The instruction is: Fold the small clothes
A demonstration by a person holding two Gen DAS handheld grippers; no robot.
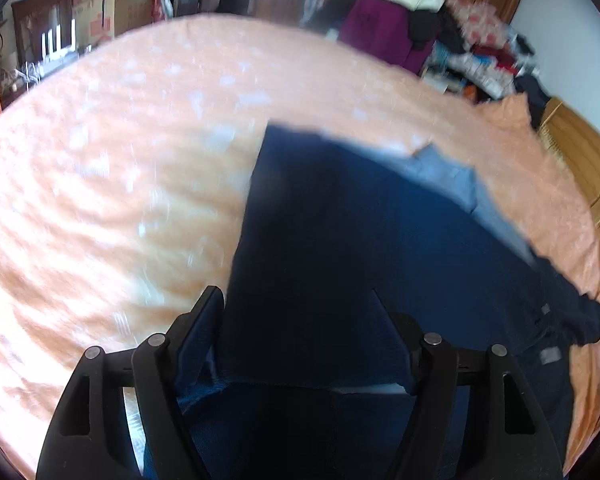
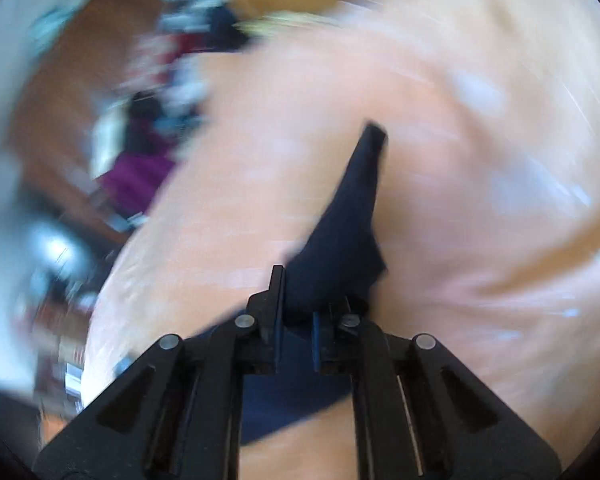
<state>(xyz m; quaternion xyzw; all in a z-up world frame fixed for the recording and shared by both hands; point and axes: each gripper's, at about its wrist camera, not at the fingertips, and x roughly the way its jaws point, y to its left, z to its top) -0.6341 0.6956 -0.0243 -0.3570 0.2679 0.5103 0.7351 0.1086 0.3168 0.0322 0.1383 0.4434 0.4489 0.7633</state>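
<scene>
A dark navy garment [image 1: 380, 232] lies spread over the peach bedspread [image 1: 120, 160], with a lighter blue part [image 1: 452, 176] showing at its far edge. My left gripper [image 1: 292, 300] stands open, its fingers wide apart, and the navy cloth runs between and over them. In the blurred right wrist view, my right gripper [image 2: 300, 304] is shut on a bunched part of the navy garment [image 2: 352, 208], which trails away in a narrow strip above the bedspread [image 2: 460, 160].
Behind the bed are a purple pile of clothes [image 1: 384, 28], cardboard boxes [image 1: 112, 12] and more clutter. A wooden cabinet [image 1: 580, 152] stands along the right side. The bedspread left of the garment is bare.
</scene>
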